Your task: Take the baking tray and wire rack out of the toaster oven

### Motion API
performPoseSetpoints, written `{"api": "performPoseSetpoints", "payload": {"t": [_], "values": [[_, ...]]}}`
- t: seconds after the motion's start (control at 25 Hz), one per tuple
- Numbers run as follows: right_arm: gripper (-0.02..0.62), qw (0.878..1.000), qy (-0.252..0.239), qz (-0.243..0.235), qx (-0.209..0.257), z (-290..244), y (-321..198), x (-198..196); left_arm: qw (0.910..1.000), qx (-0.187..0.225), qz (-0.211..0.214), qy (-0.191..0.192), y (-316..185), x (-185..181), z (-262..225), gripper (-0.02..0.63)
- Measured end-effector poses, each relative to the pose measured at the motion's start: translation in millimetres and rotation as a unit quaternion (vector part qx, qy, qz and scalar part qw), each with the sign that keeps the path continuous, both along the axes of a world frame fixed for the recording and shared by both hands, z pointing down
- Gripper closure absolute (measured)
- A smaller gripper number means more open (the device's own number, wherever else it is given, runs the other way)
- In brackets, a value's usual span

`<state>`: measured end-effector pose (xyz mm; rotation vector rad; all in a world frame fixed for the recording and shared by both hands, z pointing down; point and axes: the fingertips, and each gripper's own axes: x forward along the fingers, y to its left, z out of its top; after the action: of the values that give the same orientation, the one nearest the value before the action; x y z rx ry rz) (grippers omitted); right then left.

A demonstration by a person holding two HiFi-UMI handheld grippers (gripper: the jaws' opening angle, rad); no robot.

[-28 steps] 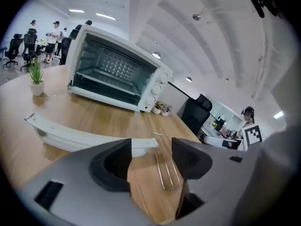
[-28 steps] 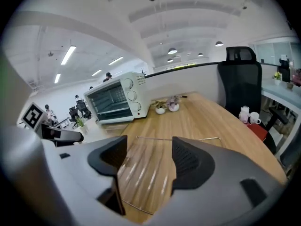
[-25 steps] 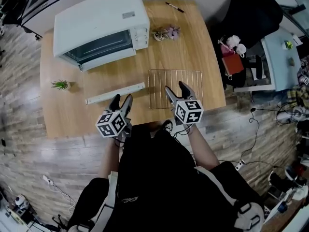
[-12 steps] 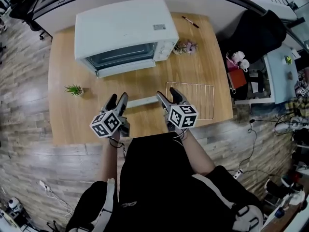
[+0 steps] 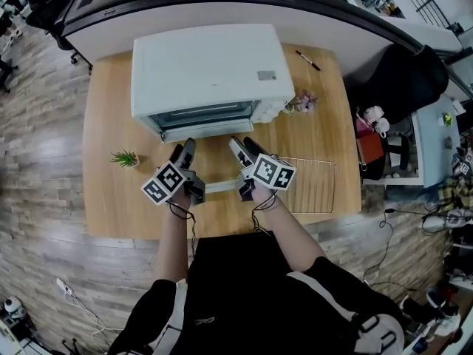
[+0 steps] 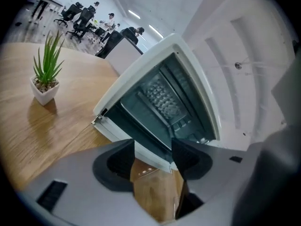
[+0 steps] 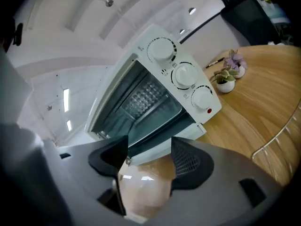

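We hold both grippers side by side over the front half of the table (image 5: 103, 124), pointing at the oven (image 5: 211, 69). It stands at the middle of the back edge, door down, dark inside facing us. The left gripper (image 5: 182, 150) has its jaws wide apart with nothing pressed between them. In its own view the gap frames the door's edge and a glossy brown surface below. The right gripper (image 5: 242, 143) is wide and empty too, its gap showing the door edge and a like sheen. The tray (image 5: 222, 187) lies on the table just in front of the oven, a pale strip running left to right. Its ends are hidden under our grippers, and we cannot tell whether either touches it. The rack (image 5: 310, 187) lies flat by the front right corner, apart from the oven. A plant (image 5: 126, 157) stands near the left edge. A flower pot (image 5: 303, 102) sits just beside the oven's right side, and a pen (image 5: 308, 60) lies at the back right corner.
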<state>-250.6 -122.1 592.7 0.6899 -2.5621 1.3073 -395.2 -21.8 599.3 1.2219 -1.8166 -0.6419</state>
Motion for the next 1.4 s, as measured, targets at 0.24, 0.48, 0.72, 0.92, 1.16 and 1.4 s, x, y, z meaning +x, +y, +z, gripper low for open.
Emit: {"api": "performPoseSetpoints", "payload": {"t": [0.24,0.48,0.72,0.92,1.16,1.4], "values": [[0.299,0.998,-0.011,0.015,-0.056,19.0,-35.3,-37.2,0.9994,-0.018,-0.023,0.018,-22.3,-38.8,24.5,0.356],[0.305,0.989,-0.05,0.057,-0.129,41.2,-64.7,-55.5,0.9977,-0.017,-0.049,0.045,-46.2,-70.4,40.3,0.357],[0.488,0.989,-0.045,0.071,-0.122,44.0,-80.6,-57.6,0.9985,-0.016,-0.049,0.02,-53.4,-75.6,38.9,0.42],[0.488,0.991,-0.042,0.06,-0.114,44.0,-68.7,-51.1,0.999,-0.017,-0.038,0.018,-42.6,-64.4,37.8,0.466],[0.485,0.992,-0.031,0.043,-0.117,45.4,-33.0,-23.2,0.9984,-0.037,-0.029,0.03,-7.0,-35.6,40.4,0.466],[0.424,0.997,0.004,0.022,-0.08,43.9,-22.2,0.1,0.9976,-0.066,0.023,0.002,16.6,-21.6,40.2,0.465]]}}
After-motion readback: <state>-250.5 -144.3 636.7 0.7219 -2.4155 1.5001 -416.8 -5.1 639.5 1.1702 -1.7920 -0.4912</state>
